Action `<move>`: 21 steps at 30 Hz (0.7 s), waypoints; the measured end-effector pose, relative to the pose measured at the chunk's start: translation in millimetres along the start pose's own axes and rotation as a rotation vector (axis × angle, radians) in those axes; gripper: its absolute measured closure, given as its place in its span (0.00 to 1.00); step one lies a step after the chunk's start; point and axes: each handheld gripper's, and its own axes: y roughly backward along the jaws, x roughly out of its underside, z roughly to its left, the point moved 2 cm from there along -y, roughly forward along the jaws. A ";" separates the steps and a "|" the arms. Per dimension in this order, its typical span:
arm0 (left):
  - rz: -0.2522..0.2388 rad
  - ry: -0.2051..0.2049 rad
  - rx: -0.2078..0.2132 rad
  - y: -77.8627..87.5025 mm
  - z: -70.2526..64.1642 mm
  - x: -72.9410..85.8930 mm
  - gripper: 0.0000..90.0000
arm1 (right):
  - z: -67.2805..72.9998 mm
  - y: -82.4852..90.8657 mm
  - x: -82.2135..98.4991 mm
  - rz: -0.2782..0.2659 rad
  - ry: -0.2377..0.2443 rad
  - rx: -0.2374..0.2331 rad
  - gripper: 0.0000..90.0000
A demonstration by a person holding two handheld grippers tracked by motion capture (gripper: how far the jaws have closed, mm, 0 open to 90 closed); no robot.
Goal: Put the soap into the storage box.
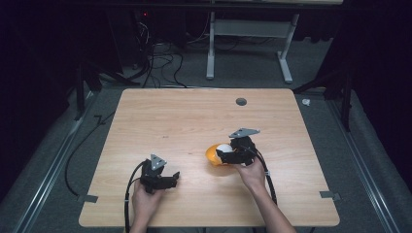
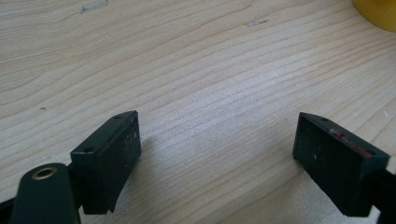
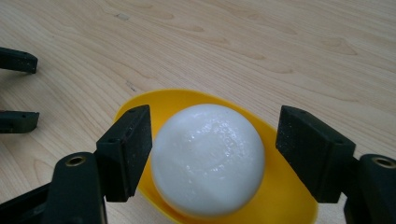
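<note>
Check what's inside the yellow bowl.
A white ball sits in the yellow bowl, between the right claw's jaws. The bowl floor under the ball is covered.

The left tool point(image 2: 217, 149) looks down along its two black rectangular jaws, which rise from the bottom corners and stand wide apart with nothing between them but bare wood. Below them lies the pale, grained wooden tabletop point(image 2: 196, 65), close under the jaws. The right jaw carries a faint red smear along its top edge. In the top right corner, the curved rim of a yellow plastic bowl point(image 2: 378, 14) rests on the tabletop, well apart from the jaws.
</note>
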 end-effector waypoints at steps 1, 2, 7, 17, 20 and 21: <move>0.000 0.000 0.000 0.0 0.0 0.0 0.17 | -0.9 1.2 0.5 0.000 -0.002 -0.002 0.30; 0.000 0.000 0.000 0.0 0.0 0.0 0.17 | -1.5 1.8 1.0 -0.003 -0.005 -0.003 0.29; 0.000 0.000 0.000 0.0 0.0 0.0 0.17 | -4.9 9.3 0.1 -0.043 -0.009 -0.008 0.30; 0.000 0.000 0.000 0.0 0.0 0.0 0.17 | -8.3 22.8 -1.4 -0.104 -0.022 -0.013 0.32; 0.000 0.000 0.000 0.0 0.0 0.0 0.17 | -10.2 26.7 -1.9 -0.115 -0.024 -0.014 0.32; 0.000 0.000 0.000 0.0 0.0 0.0 0.17 | -10.4 28.5 -2.2 -0.117 -0.026 -0.011 0.32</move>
